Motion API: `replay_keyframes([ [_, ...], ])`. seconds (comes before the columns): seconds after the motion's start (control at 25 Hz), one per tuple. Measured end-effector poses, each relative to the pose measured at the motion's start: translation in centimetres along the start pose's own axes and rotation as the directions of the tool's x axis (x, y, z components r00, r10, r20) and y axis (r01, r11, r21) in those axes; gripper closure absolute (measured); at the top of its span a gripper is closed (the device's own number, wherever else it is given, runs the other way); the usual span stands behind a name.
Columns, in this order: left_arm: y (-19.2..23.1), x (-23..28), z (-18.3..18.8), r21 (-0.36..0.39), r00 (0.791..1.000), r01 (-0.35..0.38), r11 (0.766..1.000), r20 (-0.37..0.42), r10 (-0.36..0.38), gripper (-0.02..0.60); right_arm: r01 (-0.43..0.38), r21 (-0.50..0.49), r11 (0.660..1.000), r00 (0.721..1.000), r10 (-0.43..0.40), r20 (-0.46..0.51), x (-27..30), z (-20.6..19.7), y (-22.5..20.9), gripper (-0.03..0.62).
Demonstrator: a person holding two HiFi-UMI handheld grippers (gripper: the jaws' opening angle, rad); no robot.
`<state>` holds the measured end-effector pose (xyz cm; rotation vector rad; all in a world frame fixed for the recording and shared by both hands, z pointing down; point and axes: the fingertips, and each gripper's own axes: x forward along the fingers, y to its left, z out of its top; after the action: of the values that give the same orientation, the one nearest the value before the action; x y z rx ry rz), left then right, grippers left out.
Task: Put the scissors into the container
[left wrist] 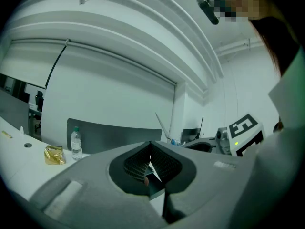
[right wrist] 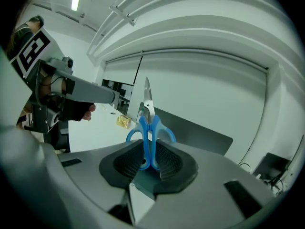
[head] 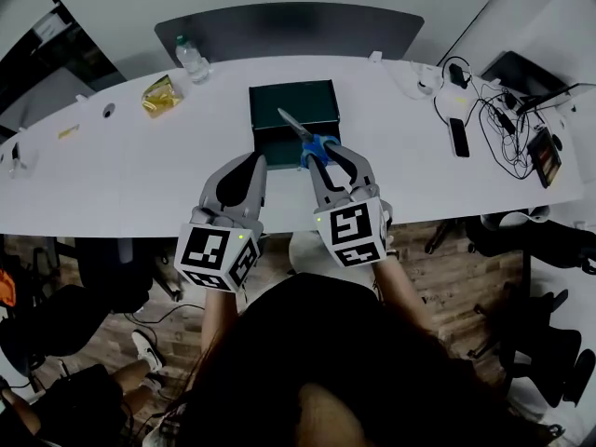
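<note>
Blue scissors [right wrist: 150,128], pinched only by their handles in the right gripper [head: 328,155], could pivot and miss the dark container [head: 279,99], while the left gripper [head: 254,163] sits closed, empty.

1. The left gripper [head: 255,162] is held out in front of the person and points forward, roughly level. Its jaws are together with nothing between them.
2. The right gripper [head: 321,153] is just beside it, tipped a little downward. Its jaws are clamped on the blue handles of the scissors [head: 296,126], whose blades point ahead.
3. Both forearms [head: 220,317] are bare and drawn in near the body, and the marker cubes [head: 216,257] face upward.
</note>
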<state>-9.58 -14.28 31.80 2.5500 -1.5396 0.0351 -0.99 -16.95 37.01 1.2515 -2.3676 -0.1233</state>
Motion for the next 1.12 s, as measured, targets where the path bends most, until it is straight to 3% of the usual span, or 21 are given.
replay_keyframes([
  [0.48, 3.3, 4.9, -0.8, -0.026, 0.998, -0.05, 0.998, -0.03, 0.049, 0.569, -0.124, -0.152, 0.981, 0.989, 0.11, -0.094, 6.6, -2.6, -1.8, 0.51],
  [1.12, 7.9, 8.7, -1.6, -0.063, 0.99, -0.136, 0.989, -0.05, 0.132, 0.569, -0.289, -0.271, 0.918, 0.944, 0.226, -0.241, 13.2, -7.0, -2.2, 0.51],
])
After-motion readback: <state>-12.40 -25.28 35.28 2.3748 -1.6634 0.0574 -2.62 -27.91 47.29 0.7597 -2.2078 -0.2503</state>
